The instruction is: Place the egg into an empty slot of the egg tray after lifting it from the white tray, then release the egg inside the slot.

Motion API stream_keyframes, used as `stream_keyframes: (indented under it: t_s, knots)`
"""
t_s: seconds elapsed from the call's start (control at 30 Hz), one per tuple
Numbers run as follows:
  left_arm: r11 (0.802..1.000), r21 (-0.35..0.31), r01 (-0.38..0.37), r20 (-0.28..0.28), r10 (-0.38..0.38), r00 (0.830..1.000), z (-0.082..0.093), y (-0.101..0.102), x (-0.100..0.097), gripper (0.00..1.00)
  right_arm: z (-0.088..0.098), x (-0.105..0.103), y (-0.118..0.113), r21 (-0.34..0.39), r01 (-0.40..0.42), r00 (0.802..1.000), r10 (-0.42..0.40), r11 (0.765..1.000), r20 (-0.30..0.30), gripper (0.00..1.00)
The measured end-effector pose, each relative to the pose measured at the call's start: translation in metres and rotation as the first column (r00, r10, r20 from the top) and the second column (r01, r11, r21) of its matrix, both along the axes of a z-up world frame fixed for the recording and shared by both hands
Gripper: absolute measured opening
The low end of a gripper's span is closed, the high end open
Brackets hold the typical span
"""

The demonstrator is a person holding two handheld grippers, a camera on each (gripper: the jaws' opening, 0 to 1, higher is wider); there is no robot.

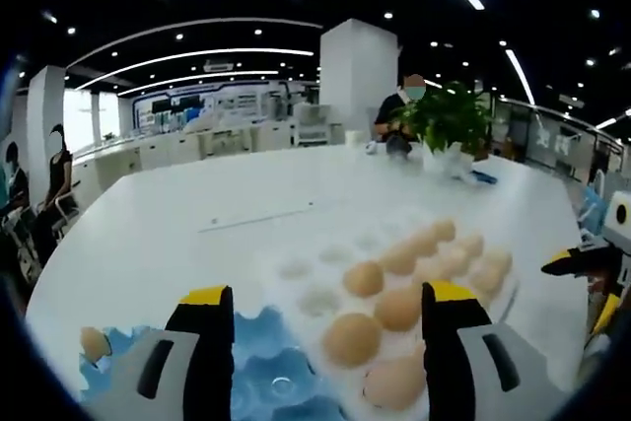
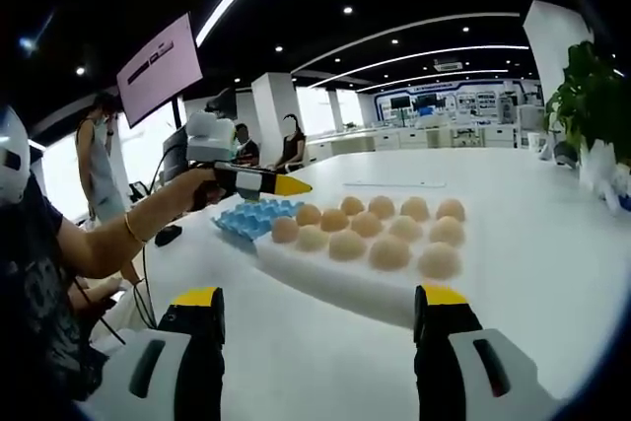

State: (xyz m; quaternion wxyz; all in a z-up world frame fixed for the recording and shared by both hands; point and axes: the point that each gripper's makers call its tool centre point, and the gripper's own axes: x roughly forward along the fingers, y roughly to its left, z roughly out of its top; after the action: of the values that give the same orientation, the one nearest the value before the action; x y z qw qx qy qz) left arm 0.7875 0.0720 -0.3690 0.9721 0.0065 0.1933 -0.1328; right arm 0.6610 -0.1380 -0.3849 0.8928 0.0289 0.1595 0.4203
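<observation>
Left claw [image 1: 325, 327] hangs with jaws spread wide and nothing between them, poised over the near end of the white tray [image 1: 296, 288], a brown egg [image 1: 352, 339] right in the gap. The blue egg tray [image 1: 266, 367] sits just beside, one egg [image 1: 94, 343] at its far corner. Best play, I'd say: drop straight down, centre that egg, close gently, lift clear before swinging to a bare blue slot. Right claw [image 2: 320, 342] is parked wide apart, empty, above the white desk [image 2: 513, 273], short of the eggs.

Tan eggs [image 2: 367, 226] fill white tray [image 2: 335, 283] beside blue egg tray [image 2: 251, 217].
</observation>
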Motion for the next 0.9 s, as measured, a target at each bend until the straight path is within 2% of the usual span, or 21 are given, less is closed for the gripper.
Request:
stream_keyframes:
  t_s: [0.1,0.2,0.37,0.9]
  knots:
    - [1.0,0.0,-0.014,-0.003,0.014,1.0,-0.001,-0.002,0.002,0.76,0.001,0.0,0.0,-0.001,0.005,1.0,-0.005,1.0,0.002,0.82]
    - [1.0,-0.024,-0.014,-0.031,0.014,0.999,-0.006,-0.005,0.003,0.75,0.002,0.0,0.0,0.002,0.008,1.0,-0.008,1.0,0.004,0.82]
    - [1.0,-0.02,-0.016,-0.03,0.015,0.999,-0.006,-0.008,0.004,0.74,0.001,-0.003,0.004,0.0,-0.001,1.0,0.001,1.0,0.001,0.81]
    - [0.999,-0.016,0.031,-0.061,-0.032,0.998,-0.015,-0.034,0.011,0.68,-0.003,0.001,-0.001,0.005,0.013,1.0,-0.013,1.0,-0.014,0.81]
